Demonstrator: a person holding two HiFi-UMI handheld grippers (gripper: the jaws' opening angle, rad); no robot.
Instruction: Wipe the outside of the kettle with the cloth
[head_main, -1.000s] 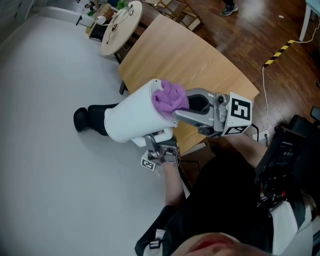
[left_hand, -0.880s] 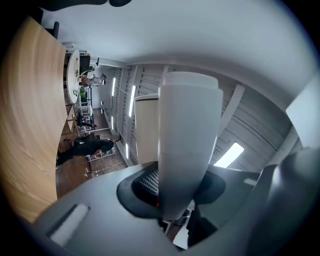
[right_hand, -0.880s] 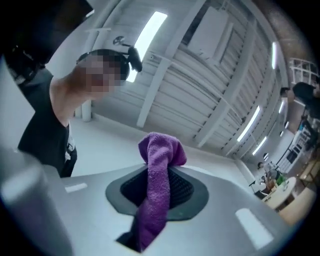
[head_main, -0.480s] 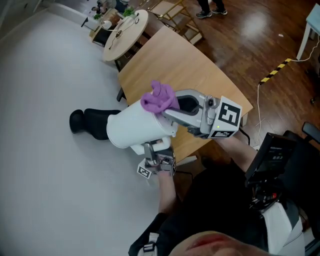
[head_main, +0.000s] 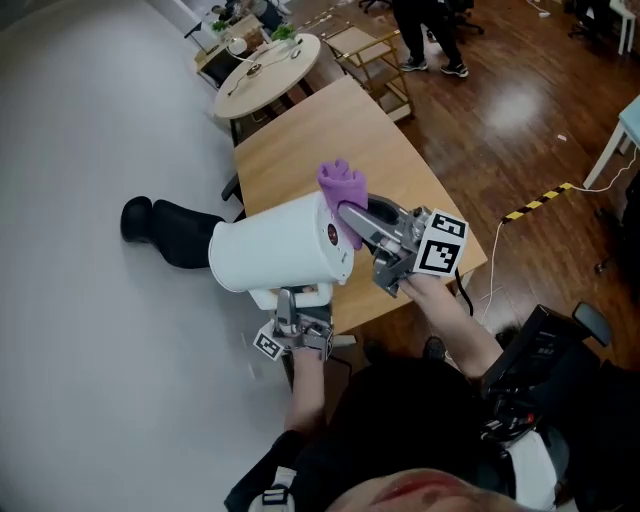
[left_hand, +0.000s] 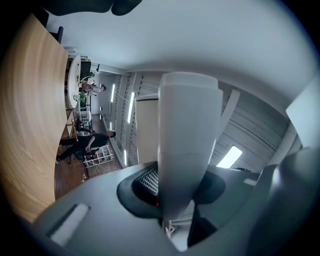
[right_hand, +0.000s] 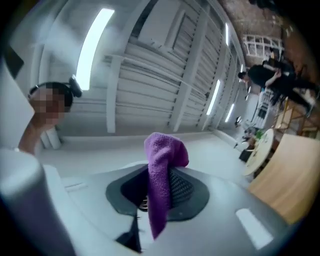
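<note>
Nearby, kettle (head_main: 280, 245), pale wooden table (head_main: 300, 160), round table (head_main: 282, 70) beyond, dark wooden floor (head_main: 500, 110)

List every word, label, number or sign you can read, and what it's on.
No readable words or numbers.
On the marker cube of the right gripper: black-and-white square pattern, no letters.
On the kettle: small dark round mark, too small to read.
On the floor tape: yellow-black stripes, no text.
</note>
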